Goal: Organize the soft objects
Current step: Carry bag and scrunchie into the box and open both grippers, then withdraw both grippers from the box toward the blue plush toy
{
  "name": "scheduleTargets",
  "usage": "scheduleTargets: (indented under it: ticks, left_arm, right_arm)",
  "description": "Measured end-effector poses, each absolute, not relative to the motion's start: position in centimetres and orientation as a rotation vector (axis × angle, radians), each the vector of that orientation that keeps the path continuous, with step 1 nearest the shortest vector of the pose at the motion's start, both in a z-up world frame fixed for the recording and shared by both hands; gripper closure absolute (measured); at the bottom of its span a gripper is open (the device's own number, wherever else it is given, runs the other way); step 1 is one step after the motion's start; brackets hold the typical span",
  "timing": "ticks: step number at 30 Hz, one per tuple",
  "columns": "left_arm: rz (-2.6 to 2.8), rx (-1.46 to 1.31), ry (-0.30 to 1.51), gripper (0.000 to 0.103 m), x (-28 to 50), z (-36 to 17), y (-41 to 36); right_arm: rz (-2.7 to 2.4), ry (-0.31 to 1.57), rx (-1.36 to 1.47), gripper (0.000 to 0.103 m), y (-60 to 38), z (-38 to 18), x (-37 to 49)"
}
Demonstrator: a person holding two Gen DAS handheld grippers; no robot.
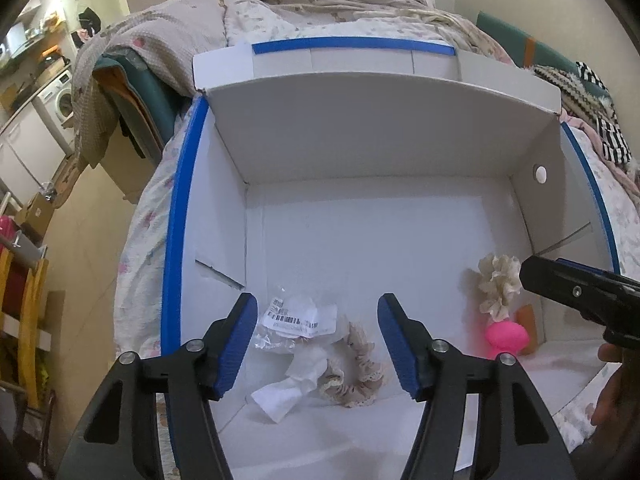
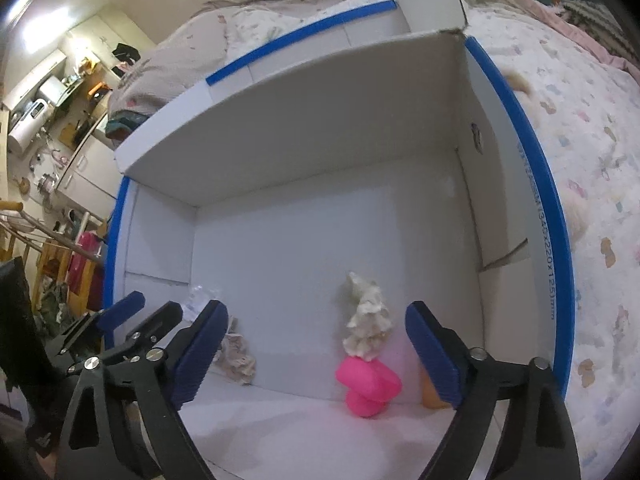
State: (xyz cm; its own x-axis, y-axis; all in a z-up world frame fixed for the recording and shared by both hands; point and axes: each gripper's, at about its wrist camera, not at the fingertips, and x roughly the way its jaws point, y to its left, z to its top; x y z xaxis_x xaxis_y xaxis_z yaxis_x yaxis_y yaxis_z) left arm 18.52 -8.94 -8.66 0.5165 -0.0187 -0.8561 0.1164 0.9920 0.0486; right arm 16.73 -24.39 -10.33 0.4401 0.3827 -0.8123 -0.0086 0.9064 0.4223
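A big white cardboard box point(image 1: 360, 140) with blue edges, sitting on a bed with a flowery bedsheet point(image 2: 592, 128). Flaps folded open.

Inside the box, near the front left: a beige frilly scrunchie point(image 1: 354, 376), touching a crinkly clear plastic bag with a barcode sticker point(image 1: 294, 324) and a bit of white paper point(image 1: 288, 388). All three in a little pile on the box floor.

Near the front right corner: a cream fluffy scrunchie point(image 1: 498, 286) standing tall, just above a bright pink soft toy point(image 1: 506, 338). Also seen in the right view: cream fluffy scrunchie point(image 2: 368, 320) resting on top of the pink soft toy point(image 2: 368, 386). Something orange point(image 2: 430, 394) tucked in the corner beside them, too hidden to name.

Left gripper point(image 1: 318, 344) spread wide apart, holding nothing, hanging just over the pile with the beige frilly scrunchie between its blue pads.

Right gripper point(image 2: 316, 356) spread wide apart too, holding nothing, pointing at the cream and pink things.

A washing machine point(image 1: 60, 100) far off at the left.
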Motion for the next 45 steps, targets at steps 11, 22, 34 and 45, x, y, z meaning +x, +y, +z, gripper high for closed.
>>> scheduleTargets:
  ticks: [11,22,34,45]
  left_arm:
    - [-0.073,0.098,1.007,0.043,18.2,-8.0,-8.9]
    - [-0.070,0.029,0.987,0.043,16.6,-6.0,-8.0]
    - [-0.061,0.039,0.923,0.042,12.9,-3.0,-5.9]
    - [-0.012,-0.072,0.974,0.042,8.4,-3.8,-2.5]
  right_arm:
    - [0.267,1.055,0.402,0.003,-24.3,-9.5,16.9]
    - [0.254,1.012,0.431,0.003,-24.7,-8.2,15.5]
    - [0.280,0.957,0.417,0.002,-24.5,-5.6,9.7]
    - [0.278,0.991,0.387,0.002,-23.5,-6.4,5.9]
